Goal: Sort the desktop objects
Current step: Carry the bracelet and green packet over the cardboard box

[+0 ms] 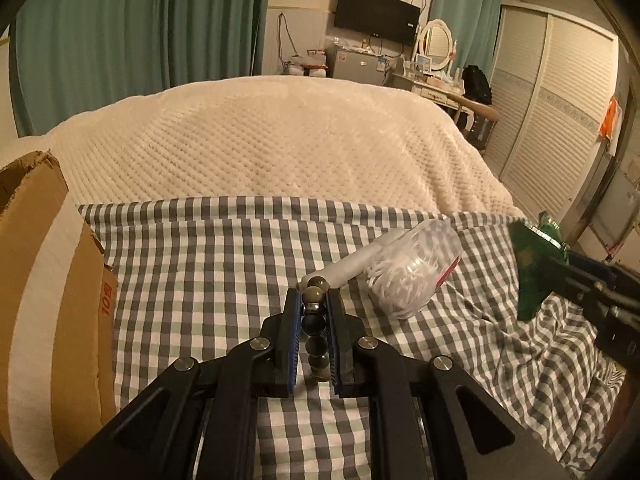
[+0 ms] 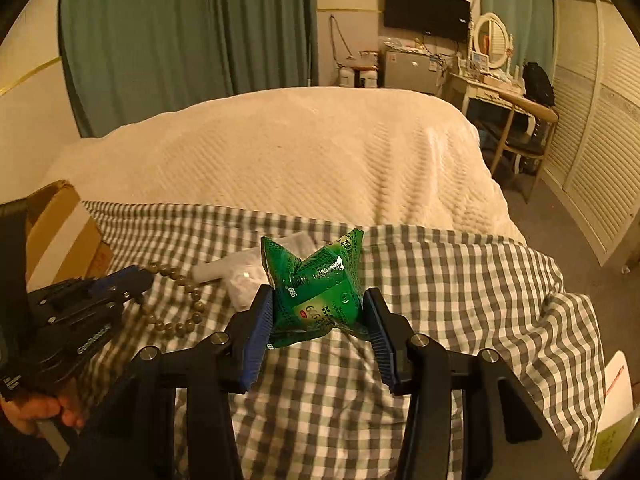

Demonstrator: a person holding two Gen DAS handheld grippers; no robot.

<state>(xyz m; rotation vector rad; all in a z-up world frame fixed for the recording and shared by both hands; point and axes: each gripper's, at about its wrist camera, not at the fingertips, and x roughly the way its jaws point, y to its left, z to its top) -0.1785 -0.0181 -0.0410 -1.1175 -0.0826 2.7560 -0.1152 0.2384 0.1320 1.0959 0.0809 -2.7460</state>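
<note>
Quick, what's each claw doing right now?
Left gripper: closed on a bead bracelet.
Right gripper: closed on a green packet.

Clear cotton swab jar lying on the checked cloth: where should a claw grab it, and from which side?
Judging by its pose, take the cotton swab jar across its round body, coming from above with the fingers straddling the width. It lies on its side on the checked cloth, so the curved wall is what's exposed. The white tube lies against its left side, so keep toward the far end.

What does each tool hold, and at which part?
Left tool: bead bracelet, pinched on its strand. Right tool: green packet, by its sides.
</note>
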